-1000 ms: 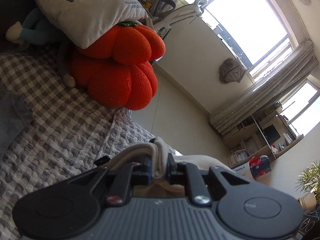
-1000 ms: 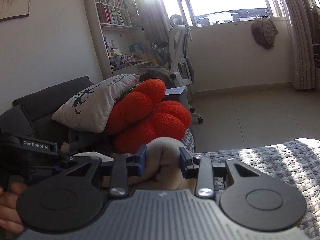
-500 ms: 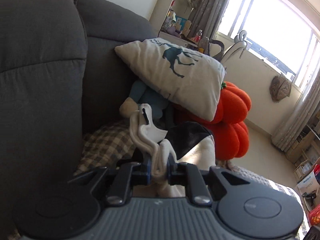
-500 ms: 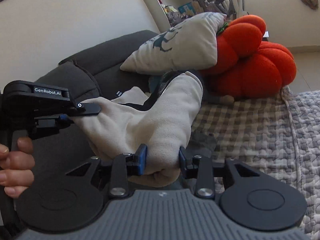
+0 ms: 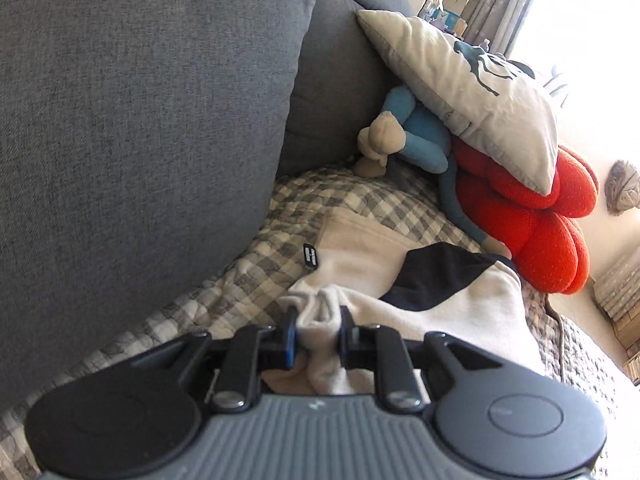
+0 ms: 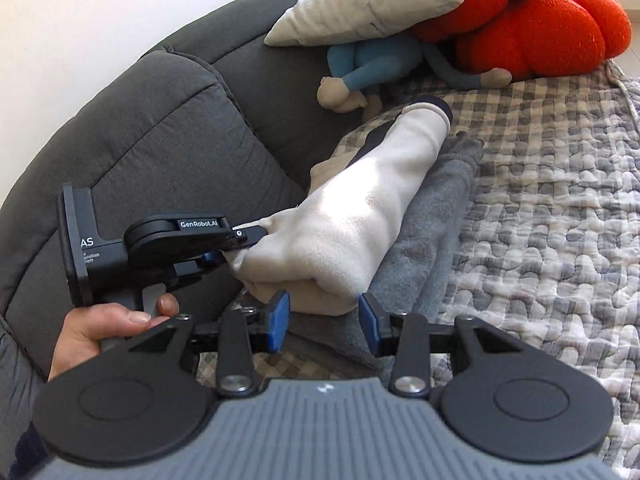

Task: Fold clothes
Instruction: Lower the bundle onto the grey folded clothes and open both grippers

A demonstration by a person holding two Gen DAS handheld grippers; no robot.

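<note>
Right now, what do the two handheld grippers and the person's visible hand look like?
Both are matte black, with two round discs flanking a ribbed grey body and silver screws on the finger arms. The right gripper has blue pads on its fingers. The left gripper bears white "GenRobot.AI" lettering; a bare hand grips its handle. No cables visible.

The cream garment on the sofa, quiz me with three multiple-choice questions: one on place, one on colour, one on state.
1. Where does the cream garment lie?
A. on the floor
B. on a grey towel on the checked blanket
C. on a chair

2. What colour is the pumpkin cushion?
A. orange-red
B. green
C. yellow

3. How is the right gripper?
A. open, pads off the cloth
C. clamped on the towel
B. out of view

Answers: 1 B, grey towel shows under it; 2 A, plainly orange-red; 3 A, gaps show beside both blue pads as the jaws open.
</note>
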